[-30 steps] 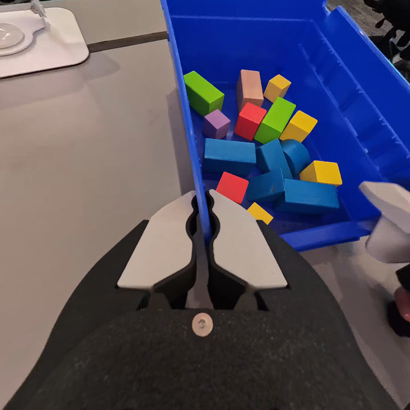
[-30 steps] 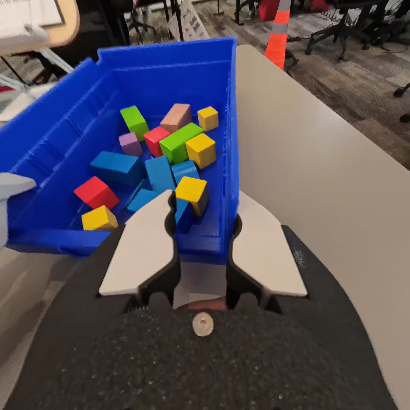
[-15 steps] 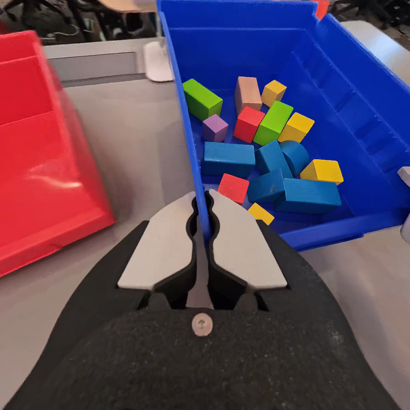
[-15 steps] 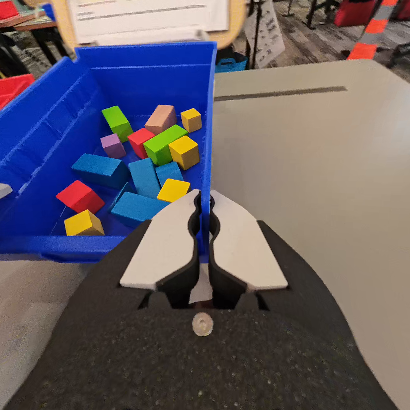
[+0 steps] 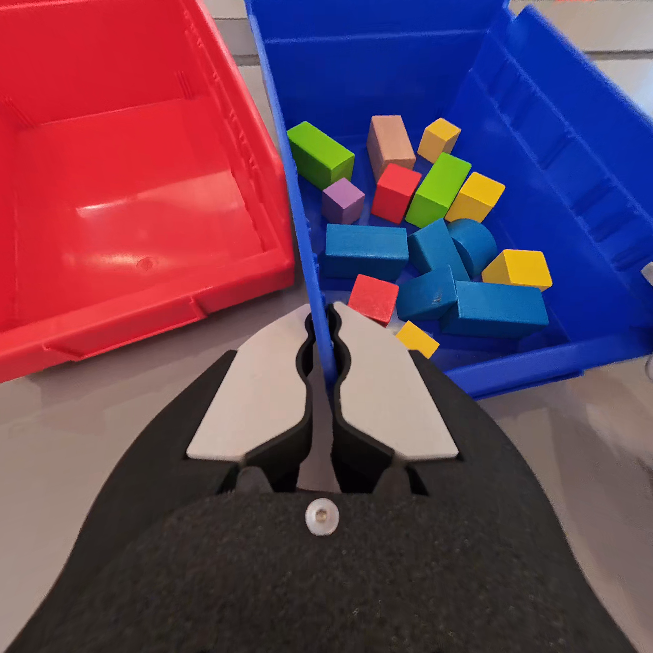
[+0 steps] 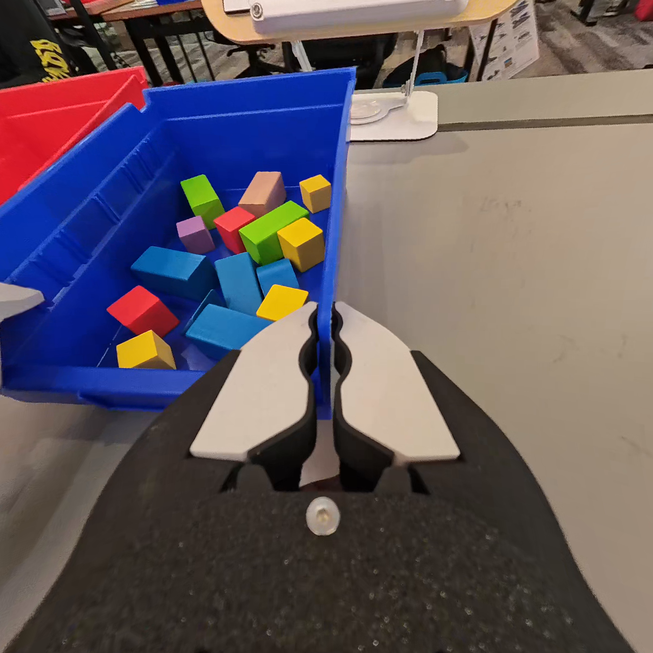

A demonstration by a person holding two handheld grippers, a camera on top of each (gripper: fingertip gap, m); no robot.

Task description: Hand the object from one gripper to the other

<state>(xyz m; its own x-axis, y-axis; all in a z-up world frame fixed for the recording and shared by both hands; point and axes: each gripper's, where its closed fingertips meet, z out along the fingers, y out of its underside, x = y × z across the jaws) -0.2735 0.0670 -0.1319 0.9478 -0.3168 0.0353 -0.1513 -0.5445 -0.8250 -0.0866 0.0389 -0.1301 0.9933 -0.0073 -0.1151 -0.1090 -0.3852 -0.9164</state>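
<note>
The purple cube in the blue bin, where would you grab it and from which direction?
Take the purple cube by two opposite flat side faces, coming straight down from above. Its top is exposed, but a green block and a red block crowd it, and the blue bin walls likely block a sideways approach.

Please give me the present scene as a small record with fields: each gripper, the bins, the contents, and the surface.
left gripper: shut on the left side wall of the blue plastic bin
right gripper: shut on the bin's right side wall
bin contents: painted wooden blocks, among them a purple cube and a blue half-cylinder
red plastic bin: empty, left of the blue one
surface: grey table
</note>
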